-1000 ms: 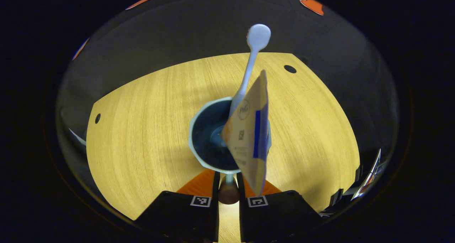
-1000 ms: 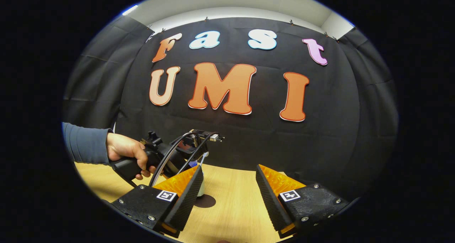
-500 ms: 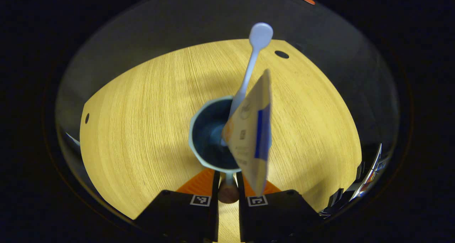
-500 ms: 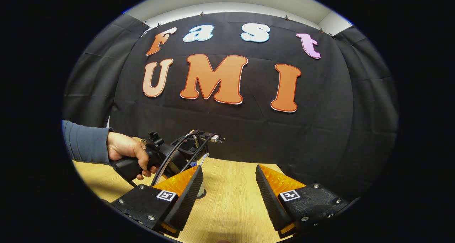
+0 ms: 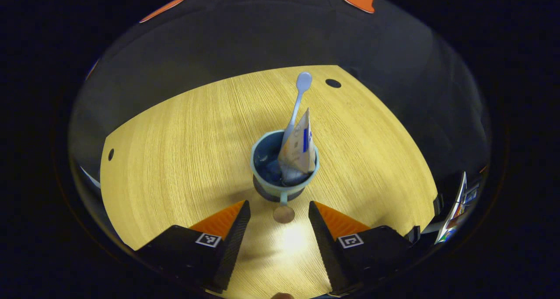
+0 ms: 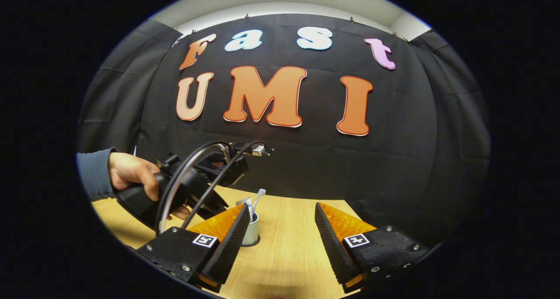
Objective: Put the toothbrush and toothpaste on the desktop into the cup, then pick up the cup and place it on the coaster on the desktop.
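The cup, holding upright toothbrush and toothpaste, stands on a dark coaster on the surface, just ahead of the left gripper, jaws apart; the right gripper, also apart, sits farther off.

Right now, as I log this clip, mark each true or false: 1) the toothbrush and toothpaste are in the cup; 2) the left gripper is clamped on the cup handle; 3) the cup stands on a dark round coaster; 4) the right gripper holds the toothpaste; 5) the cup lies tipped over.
1) True: the toothbrush and toothpaste stand in the cup.
2) False: the left gripper is open, and the handle sits free between its fingers.
3) True: a dark coaster edge shows under the cup.
4) False: the right gripper is open, holding nothing.
5) False: the cup stands upright on the desktop.
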`<state>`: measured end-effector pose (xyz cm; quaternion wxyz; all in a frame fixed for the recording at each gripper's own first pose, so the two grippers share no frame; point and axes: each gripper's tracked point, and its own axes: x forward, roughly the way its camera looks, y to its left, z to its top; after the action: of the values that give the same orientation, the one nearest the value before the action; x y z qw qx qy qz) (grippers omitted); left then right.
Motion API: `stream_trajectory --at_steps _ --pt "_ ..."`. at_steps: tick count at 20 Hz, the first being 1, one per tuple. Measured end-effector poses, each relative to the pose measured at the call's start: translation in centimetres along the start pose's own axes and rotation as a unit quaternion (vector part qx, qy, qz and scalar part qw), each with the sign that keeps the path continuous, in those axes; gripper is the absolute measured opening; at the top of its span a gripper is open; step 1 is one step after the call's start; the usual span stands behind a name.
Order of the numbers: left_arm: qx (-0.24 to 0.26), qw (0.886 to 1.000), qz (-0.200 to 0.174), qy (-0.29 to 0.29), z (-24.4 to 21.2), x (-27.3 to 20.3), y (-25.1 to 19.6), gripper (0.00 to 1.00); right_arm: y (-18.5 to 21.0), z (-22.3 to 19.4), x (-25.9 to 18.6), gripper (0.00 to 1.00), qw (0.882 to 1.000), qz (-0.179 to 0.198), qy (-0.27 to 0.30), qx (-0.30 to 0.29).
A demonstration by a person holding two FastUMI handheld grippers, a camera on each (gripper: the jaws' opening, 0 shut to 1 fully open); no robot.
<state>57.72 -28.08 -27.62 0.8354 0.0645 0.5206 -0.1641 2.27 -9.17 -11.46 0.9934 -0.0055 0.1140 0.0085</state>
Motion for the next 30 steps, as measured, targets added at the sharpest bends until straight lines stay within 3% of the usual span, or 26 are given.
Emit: stream_trajectory --at_steps 1,2,7,12,16,20,26,30 --pt "-0.002 1.0 0.002 -0.021 0.7 0.1 0.1 0.9 0.0 0.0 0.1 0.9 1.0 -0.003 0.0 0.0" --pt "-0.006 0.999 0.008 -0.043 -0.6 -1.6 0.1 0.93 0.0 -0.1 0.1 0.9 1.0 -0.005 0.001 0.004" --pt "-0.016 0.987 0.042 -0.157 3.1 -3.1 1.5 0.97 1.5 1.0 -0.5 0.9 1.0 -0.008 -0.016 -0.002" --pt "-0.003 0.961 0.113 -0.251 3.7 -5.4 1.6 0.97 3.6 1.6 -0.8 0.9 0.999 -0.006 -0.04 -0.02" --pt "-0.007 0.933 0.169 -0.317 4.0 -5.1 2.2 0.96 6.1 2.4 -1.1 0.9 0.998 0.006 -0.062 -0.021" --pt "-0.023 0.905 0.193 -0.379 4.6 -5.4 3.0 0.96 8.8 2.7 -0.9 0.9 0.996 0.019 -0.078 -0.024" --pt "-0.045 0.877 0.182 -0.442 5.4 -6.1 3.2 0.96 10.7 3.2 -1.6 0.9 0.994 0.029 -0.1 -0.018" --pt "-0.037 0.867 0.171 -0.467 5.6 -5.6 2.8 0.96 11.0 2.6 -1.6 0.9 0.995 0.028 -0.1 -0.005"
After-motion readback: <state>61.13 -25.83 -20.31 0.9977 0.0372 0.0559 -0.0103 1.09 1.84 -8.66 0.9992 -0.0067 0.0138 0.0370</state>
